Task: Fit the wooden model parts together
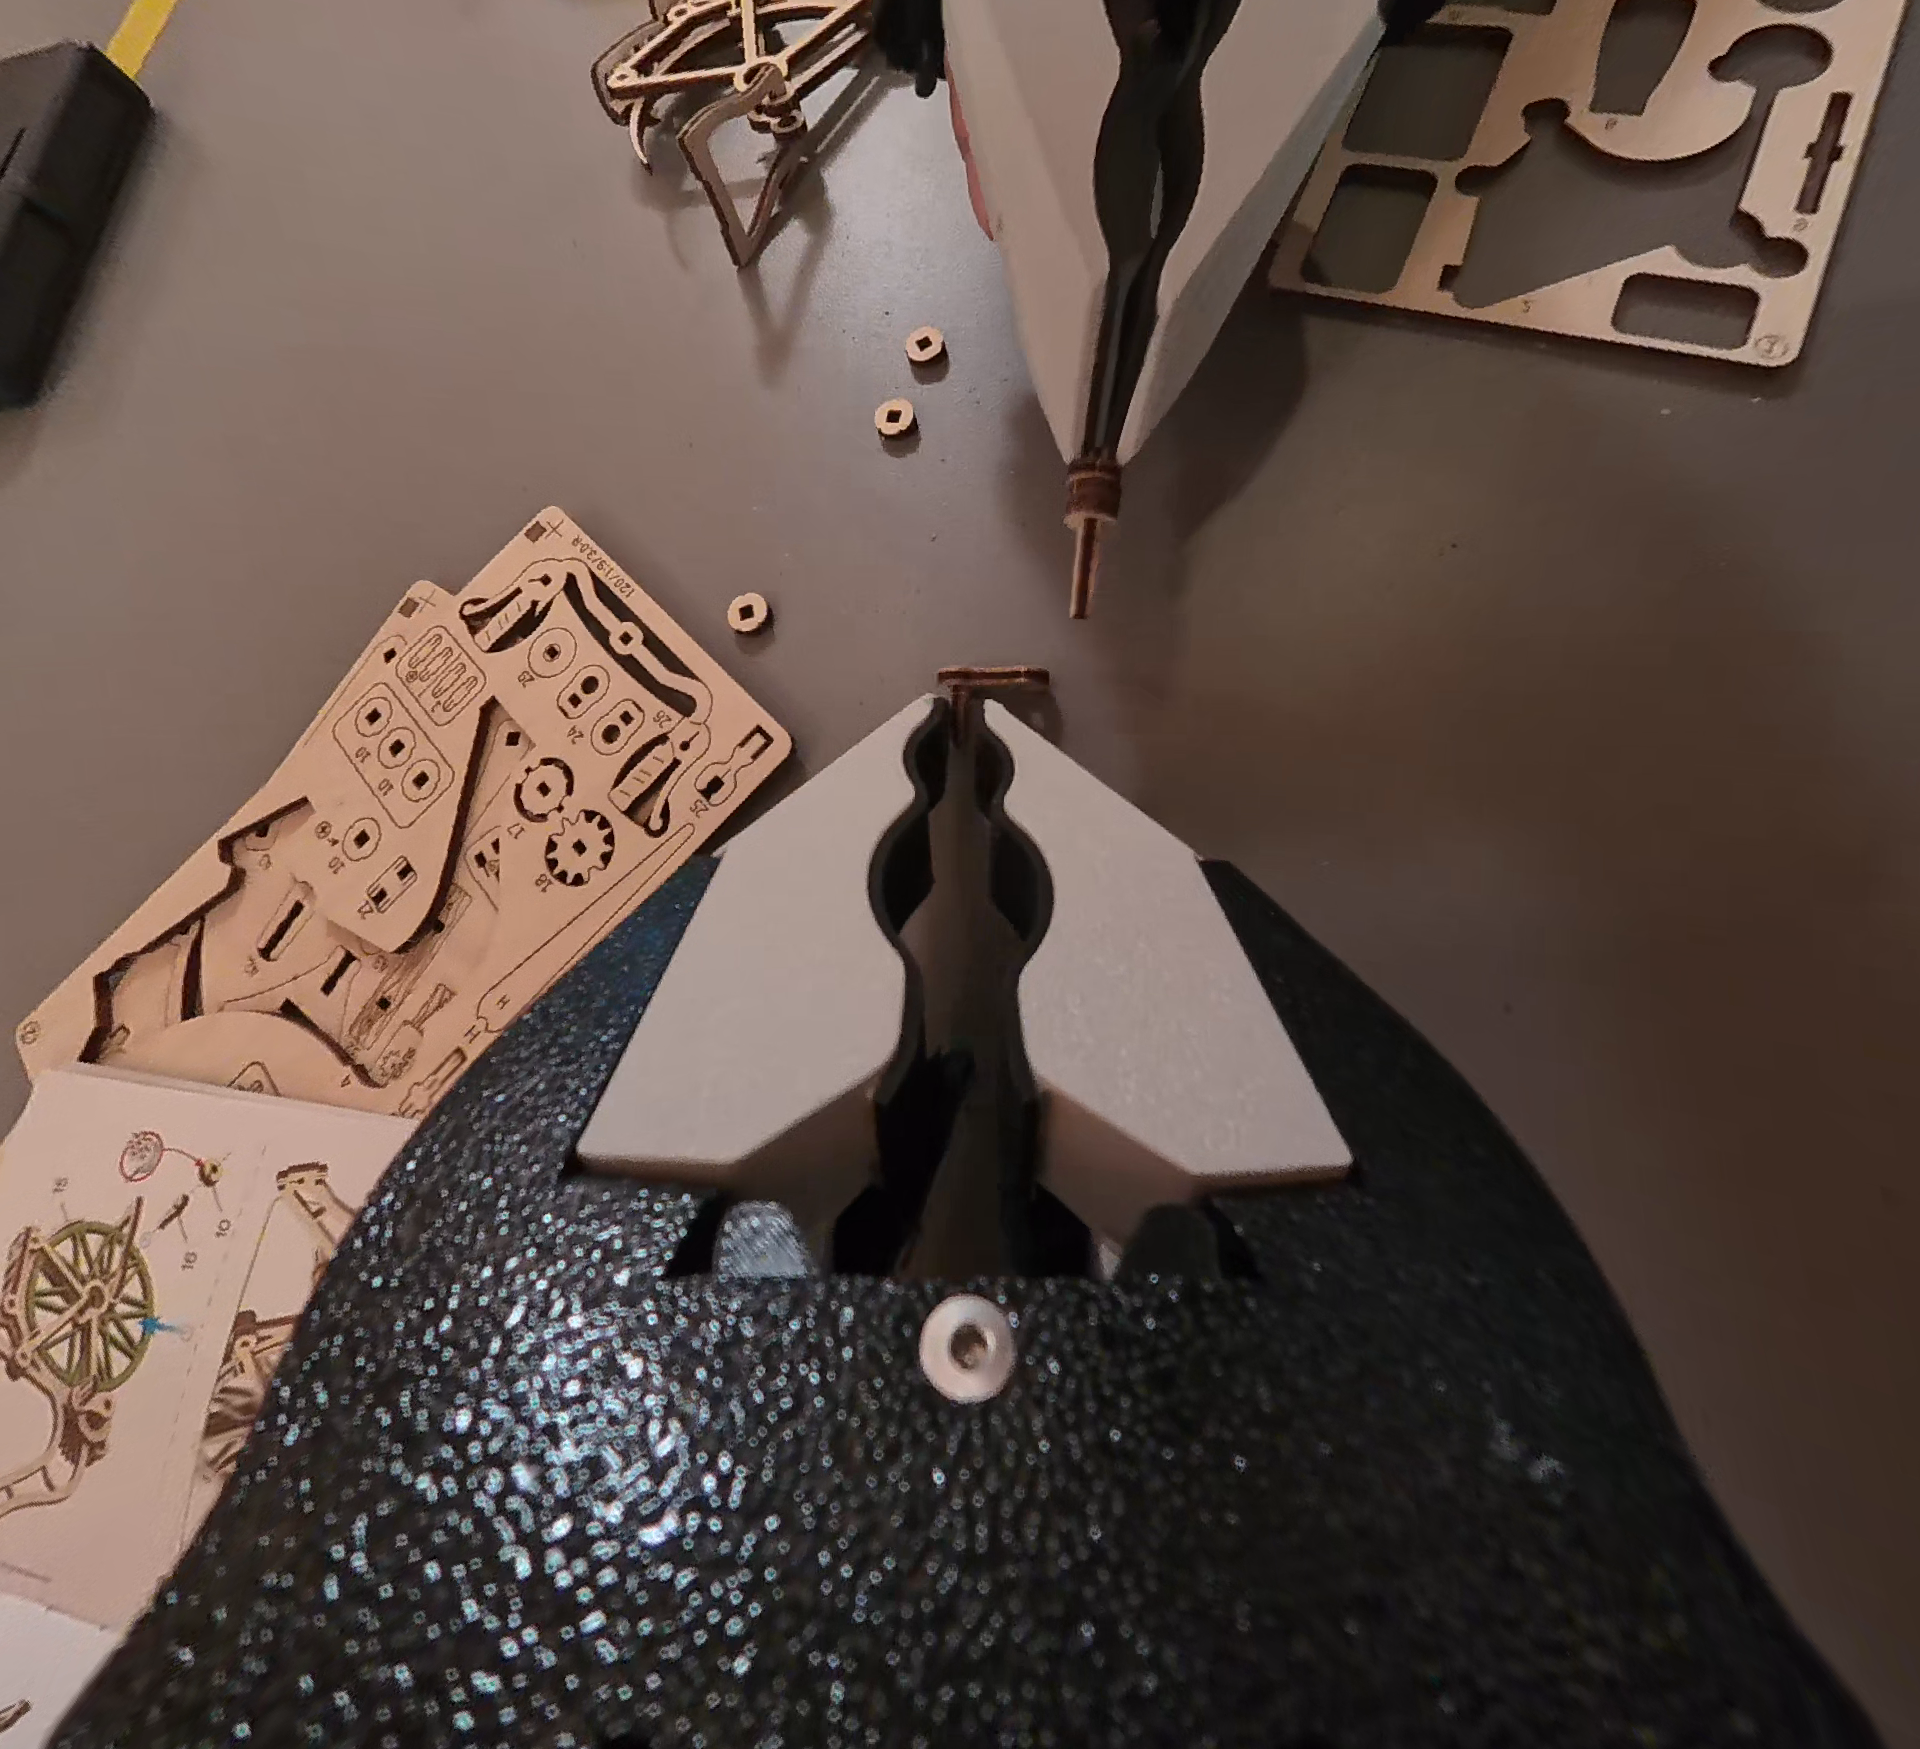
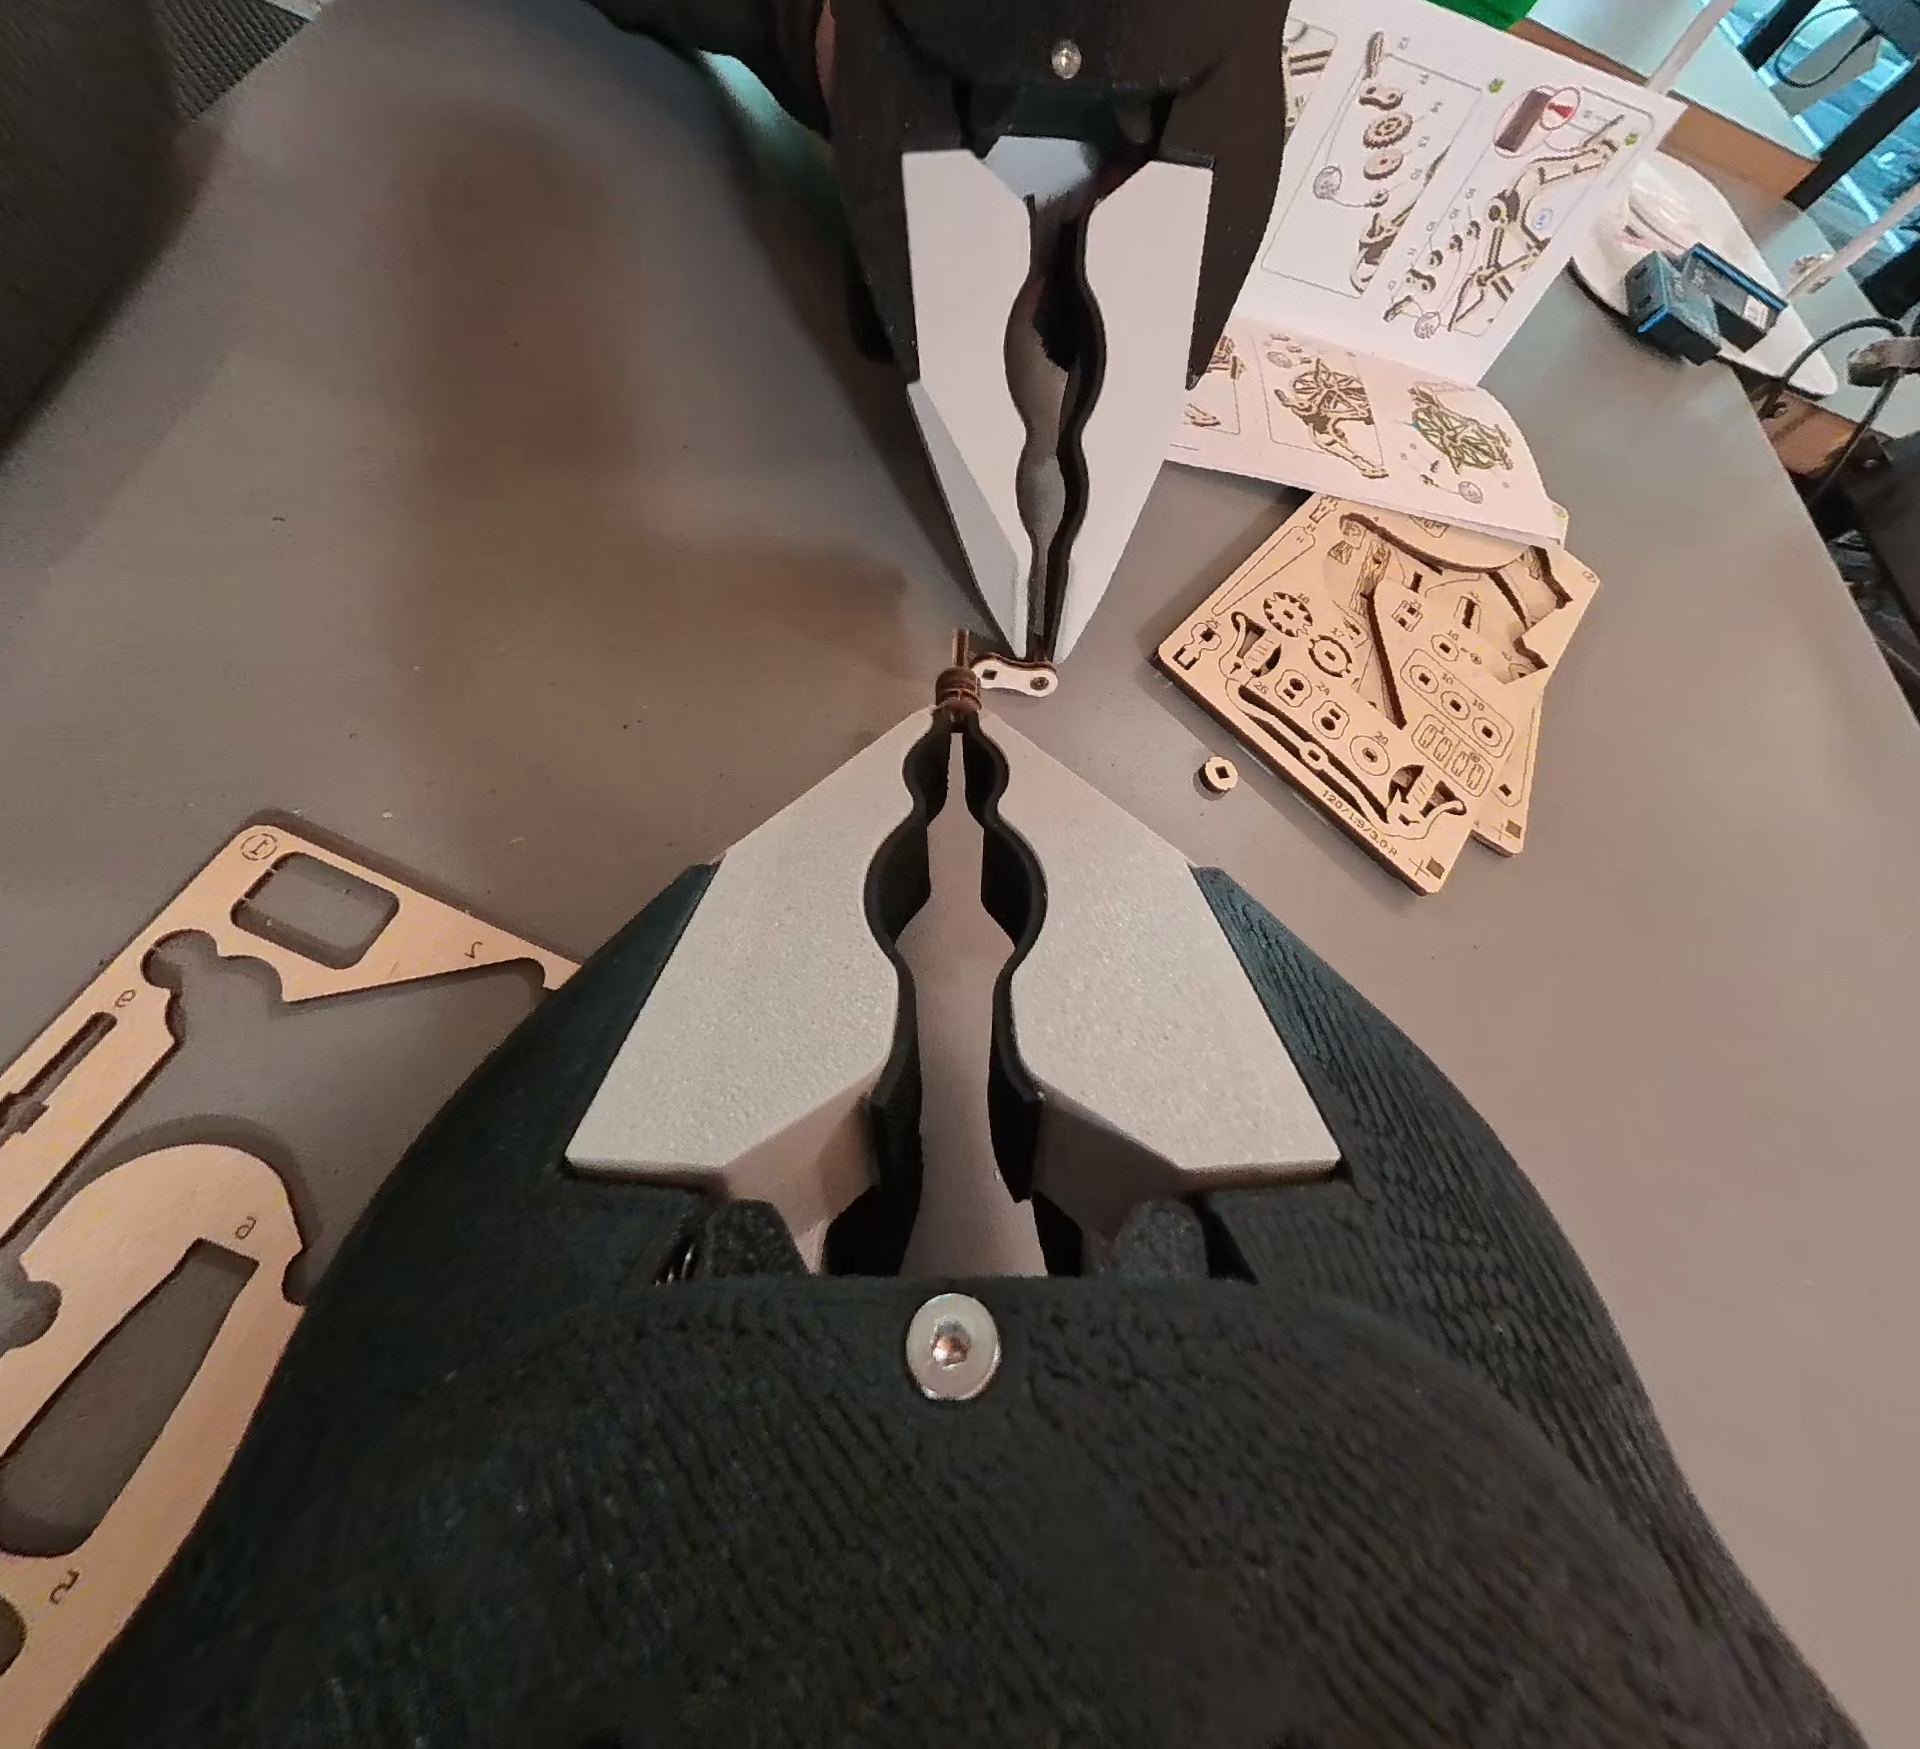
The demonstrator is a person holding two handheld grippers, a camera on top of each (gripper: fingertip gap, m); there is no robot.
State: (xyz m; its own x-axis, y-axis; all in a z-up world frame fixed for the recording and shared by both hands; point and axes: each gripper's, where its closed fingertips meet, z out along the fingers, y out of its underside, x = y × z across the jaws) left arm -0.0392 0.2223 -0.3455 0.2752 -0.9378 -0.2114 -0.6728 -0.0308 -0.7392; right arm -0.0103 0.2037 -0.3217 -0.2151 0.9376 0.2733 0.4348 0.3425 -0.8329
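The left gripper point(image 1: 966, 712) is clamped on a flat link point(image 1: 992, 679); the right gripper point(image 2: 954, 731) pinches a peg point(image 2: 958, 686) with rings. Both parts meet mid-table point(image 2: 520, 452), loose washers point(image 1: 748, 613) at ten o'clock of the link

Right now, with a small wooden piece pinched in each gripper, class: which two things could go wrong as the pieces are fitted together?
1. The left gripper holds its flat link only by one end at the very fingertips, so a push could twist it or pop it out.
2. The right gripper's peg is thin and sticks out far; meeting the link off-line might bend or snap it.
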